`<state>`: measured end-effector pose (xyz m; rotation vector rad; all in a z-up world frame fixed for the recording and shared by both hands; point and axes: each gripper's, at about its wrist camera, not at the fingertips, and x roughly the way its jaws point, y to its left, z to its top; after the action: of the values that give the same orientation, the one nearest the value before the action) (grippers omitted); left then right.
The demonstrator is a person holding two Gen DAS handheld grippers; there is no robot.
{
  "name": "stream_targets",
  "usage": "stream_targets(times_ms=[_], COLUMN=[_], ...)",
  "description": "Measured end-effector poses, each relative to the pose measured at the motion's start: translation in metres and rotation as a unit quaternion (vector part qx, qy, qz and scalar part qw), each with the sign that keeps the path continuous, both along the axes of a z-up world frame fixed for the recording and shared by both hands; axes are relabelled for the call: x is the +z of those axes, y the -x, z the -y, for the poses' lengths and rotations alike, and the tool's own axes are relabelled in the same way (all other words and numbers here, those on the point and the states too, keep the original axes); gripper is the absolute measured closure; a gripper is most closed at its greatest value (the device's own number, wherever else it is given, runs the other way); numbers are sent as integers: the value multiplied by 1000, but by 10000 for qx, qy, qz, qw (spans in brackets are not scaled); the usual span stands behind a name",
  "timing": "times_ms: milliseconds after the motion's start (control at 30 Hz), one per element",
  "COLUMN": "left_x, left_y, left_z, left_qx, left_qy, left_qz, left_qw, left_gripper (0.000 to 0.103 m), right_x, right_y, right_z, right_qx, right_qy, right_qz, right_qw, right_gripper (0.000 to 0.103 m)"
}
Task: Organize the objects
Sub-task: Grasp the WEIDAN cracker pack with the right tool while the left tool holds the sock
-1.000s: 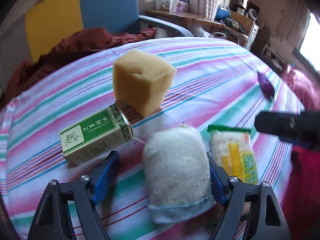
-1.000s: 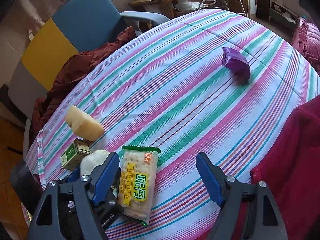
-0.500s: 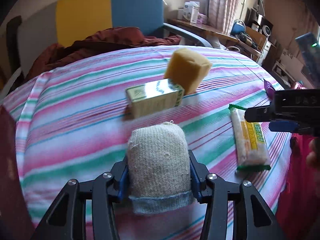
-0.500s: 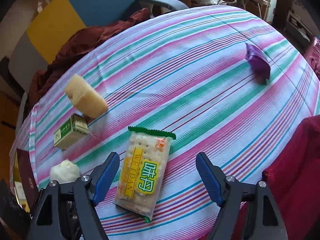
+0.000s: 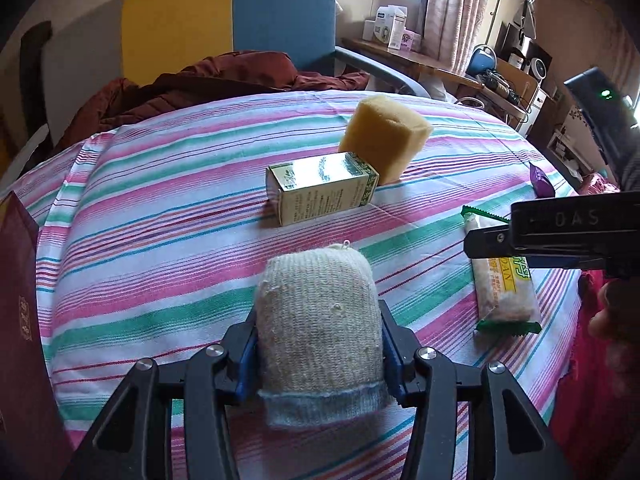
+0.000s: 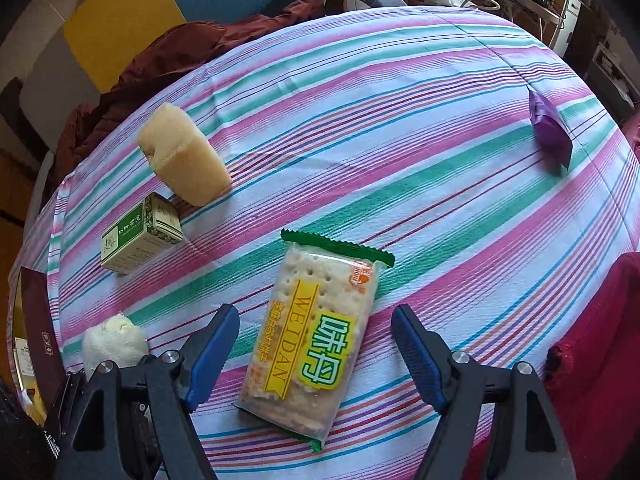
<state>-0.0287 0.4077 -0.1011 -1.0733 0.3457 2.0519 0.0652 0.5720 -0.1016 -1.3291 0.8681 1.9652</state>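
Note:
My left gripper (image 5: 318,344) is shut on a beige knitted scrubber (image 5: 318,320) with a blue hem, held low over the striped tablecloth (image 5: 160,240). The scrubber also shows in the right wrist view (image 6: 114,340). Beyond it lie a green tea box (image 5: 322,192) and a yellow sponge (image 5: 384,136), touching each other. My right gripper (image 6: 316,344) is open, its jaws on either side of a cracker packet (image 6: 316,332) lying flat on the cloth. The right gripper's body shows at the right of the left wrist view (image 5: 560,232).
A purple sachet (image 6: 550,128) lies at the far right of the table. A dark red box (image 5: 20,320) stands at the left edge. A blue and yellow chair (image 5: 224,20) with dark red fabric (image 5: 200,84) sits behind the table. A red cloth (image 6: 600,360) lies at the right.
My left gripper shut on the scrubber and pulled back with it toward the table's near left. My right gripper moved forward, so the cracker packet now lies between its open jaws.

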Motion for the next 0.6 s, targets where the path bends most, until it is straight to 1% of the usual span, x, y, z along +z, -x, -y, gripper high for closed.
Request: stream_targets(times_ms=[367,600], left_x=[-2,-2], left_y=[-2,-2], left_z=[-2,-3], left_qx=[-43,-49], left_qy=[30,45], left_qz=[-42,-58], left_qw=[10000,10000], left_gripper=[49,47], right_x=[-2,-2], right_y=[10,10], right_z=[5,6], right_qx=[100,122], right_qy=[-264,-323], right_qz=[245,319], right_qw=[9993,9989], right_gripper=[23,23])
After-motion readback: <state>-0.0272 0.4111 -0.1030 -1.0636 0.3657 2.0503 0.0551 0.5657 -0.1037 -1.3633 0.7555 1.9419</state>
